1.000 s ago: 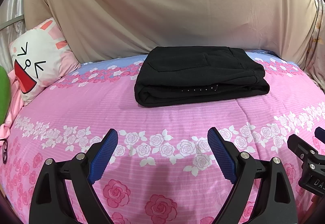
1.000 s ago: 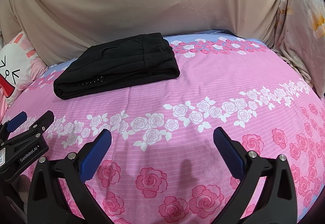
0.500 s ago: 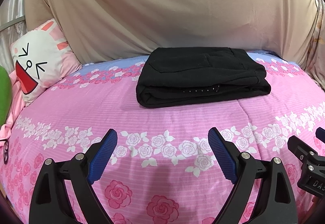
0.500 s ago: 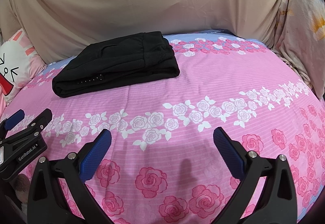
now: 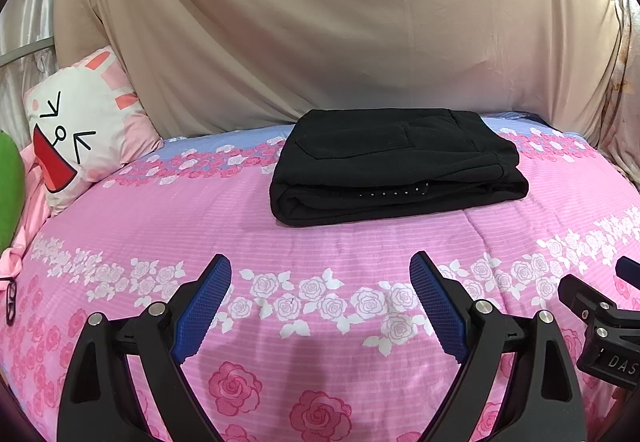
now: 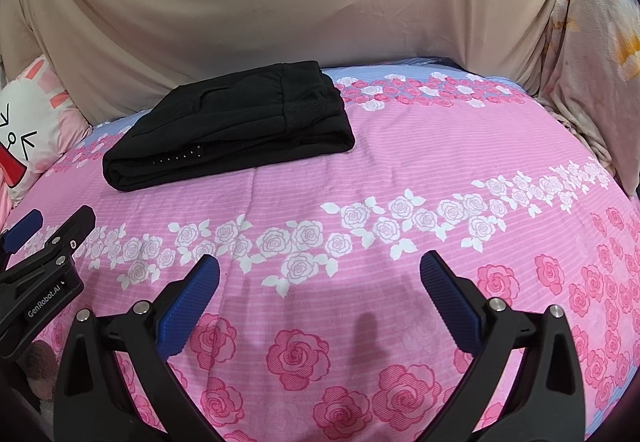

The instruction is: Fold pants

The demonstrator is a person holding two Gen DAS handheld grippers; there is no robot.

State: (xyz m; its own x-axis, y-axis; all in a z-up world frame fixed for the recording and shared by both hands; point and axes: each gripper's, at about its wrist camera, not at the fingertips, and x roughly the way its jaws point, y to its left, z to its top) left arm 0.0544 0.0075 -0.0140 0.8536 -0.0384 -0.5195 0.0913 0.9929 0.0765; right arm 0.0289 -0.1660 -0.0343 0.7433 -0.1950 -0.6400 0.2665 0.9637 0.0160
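A bed fills both views, covered by a pink quilt (image 5: 320,242) printed with fine stripes. A band of white roses (image 6: 400,222) runs across its middle, larger pink roses (image 6: 298,358) crowd the near part, and a pale blue strip with small pink and white roses edges the far side. The quilt lies fairly flat, with one shallow crease running toward the camera from the near edge of the pants.

The pants (image 5: 396,165) are black and lie folded into a compact stack on the far half of the quilt, close to the blue strip. A row of small pale dots shows along the near folded edge. Nothing touches them.

Behind the bed hangs a wrinkled beige cloth (image 5: 340,21), which covers the whole back of the scene. At far left a cartoon pillow (image 5: 80,129) leans against it, white and pink with a red mouth. A green thing (image 5: 10,185) shows at the left border of the left view; I cannot tell what it is. At far right hangs a pale flowered fabric (image 6: 592,41).

The left gripper (image 5: 320,302) hovers over the near part of the quilt, released, its blue pads wide apart and empty. The right gripper (image 6: 320,294) is likewise spread and holds nothing. Both are well apart from the pants and just beside each other.
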